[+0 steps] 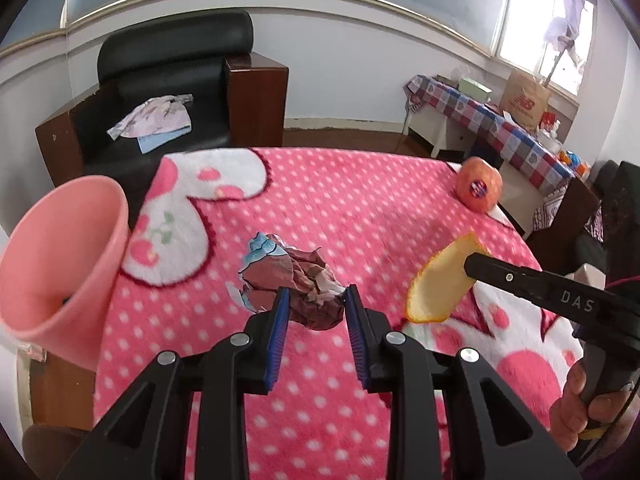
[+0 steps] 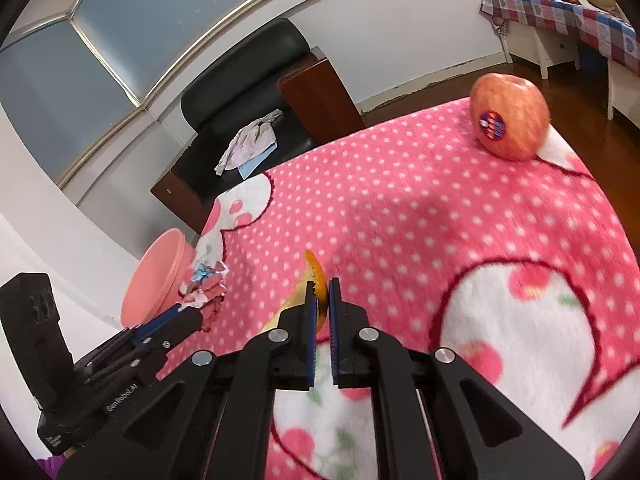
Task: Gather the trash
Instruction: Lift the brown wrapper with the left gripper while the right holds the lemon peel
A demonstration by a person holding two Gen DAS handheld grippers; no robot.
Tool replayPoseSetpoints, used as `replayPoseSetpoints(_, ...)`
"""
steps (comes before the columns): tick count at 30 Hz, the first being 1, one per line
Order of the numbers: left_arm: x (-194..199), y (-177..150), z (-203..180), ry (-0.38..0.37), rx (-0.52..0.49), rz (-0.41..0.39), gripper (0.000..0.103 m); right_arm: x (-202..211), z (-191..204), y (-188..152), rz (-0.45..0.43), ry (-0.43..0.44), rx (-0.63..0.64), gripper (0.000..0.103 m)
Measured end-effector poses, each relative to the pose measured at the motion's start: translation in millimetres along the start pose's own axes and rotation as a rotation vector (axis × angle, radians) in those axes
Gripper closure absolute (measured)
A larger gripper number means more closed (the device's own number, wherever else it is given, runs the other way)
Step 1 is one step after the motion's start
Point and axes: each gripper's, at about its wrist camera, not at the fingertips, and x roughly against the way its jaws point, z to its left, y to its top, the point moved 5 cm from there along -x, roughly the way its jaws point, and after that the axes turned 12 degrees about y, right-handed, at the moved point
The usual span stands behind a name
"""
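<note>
Pink dotted blanket (image 1: 320, 200) covers table; black armchair (image 1: 168, 80) behind it. Pink bin (image 1: 60, 264) at blanket's left edge, apple (image 2: 508, 116) far right corner. Left gripper (image 1: 314, 300) clamps crumpled wrapper (image 1: 292, 280); right gripper (image 2: 322, 292) pinches orange peel (image 1: 440, 284), both above blanket.

We have the right gripper (image 2: 322, 300) clamped on an orange peel (image 2: 316, 280) above the pink dotted blanket (image 2: 400, 220). Left gripper (image 2: 200, 314) grips a crumpled wrapper (image 2: 208, 288) beside the pink bin (image 2: 156, 280). Apple (image 2: 508, 116) sits at the far edge.
</note>
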Motion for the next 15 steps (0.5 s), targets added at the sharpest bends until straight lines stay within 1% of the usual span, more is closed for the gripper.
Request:
replayPoseSetpoints(9, 11, -20, -15, 0.003, -0.043, 0.007, 0.075, 16, 1, -25, -0.001, -0.007, -0.011, 0.097)
replayPoseSetpoints(15, 17, -28, -17, 0.012, -0.045, 0.009, 0.074, 22, 5, -33, -0.005, -0.007, -0.004, 0.097)
